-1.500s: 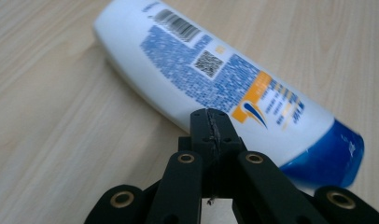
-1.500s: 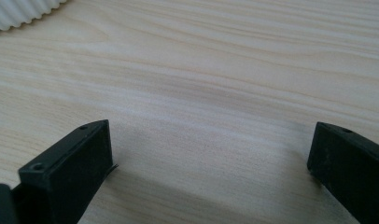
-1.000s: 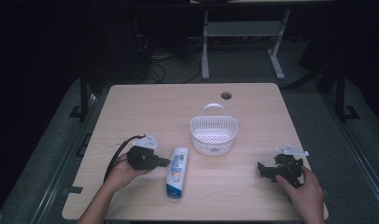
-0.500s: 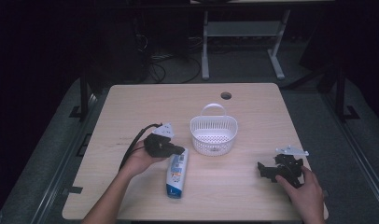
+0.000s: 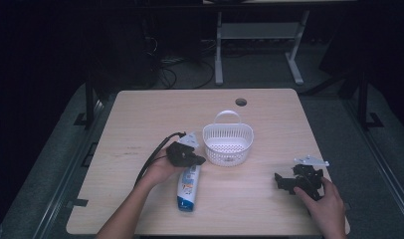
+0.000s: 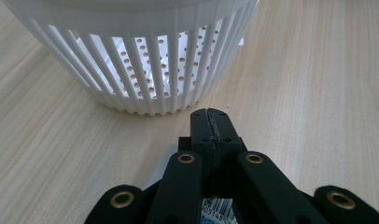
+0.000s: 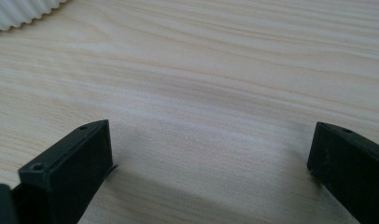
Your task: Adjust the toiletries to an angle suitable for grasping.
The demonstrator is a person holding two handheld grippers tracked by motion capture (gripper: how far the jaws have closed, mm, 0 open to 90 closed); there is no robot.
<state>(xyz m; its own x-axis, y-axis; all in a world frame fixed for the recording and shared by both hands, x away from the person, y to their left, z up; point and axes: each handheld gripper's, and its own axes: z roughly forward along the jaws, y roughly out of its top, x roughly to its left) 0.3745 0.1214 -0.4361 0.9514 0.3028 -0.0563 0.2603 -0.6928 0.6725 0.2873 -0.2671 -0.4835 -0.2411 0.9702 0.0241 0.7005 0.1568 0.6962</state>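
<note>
— What is being counted on the table (image 5: 140, 124)?

— One white slotted basket (image 5: 228, 144) is being counted, and one white-and-blue bottle (image 5: 188, 188) lying flat.

— Are grippers being counted too?

— Two are being counted — the left gripper (image 5: 199, 161) and the right gripper (image 5: 282, 180), each being held in one hand, so two hands are being tallied: a left hand (image 5: 162, 169) and a right hand (image 5: 328, 200).

— Anything more being noted on the tabletop?

— One round hole (image 5: 241, 102) is being noted near the far edge, and one table is being counted in all.
</note>
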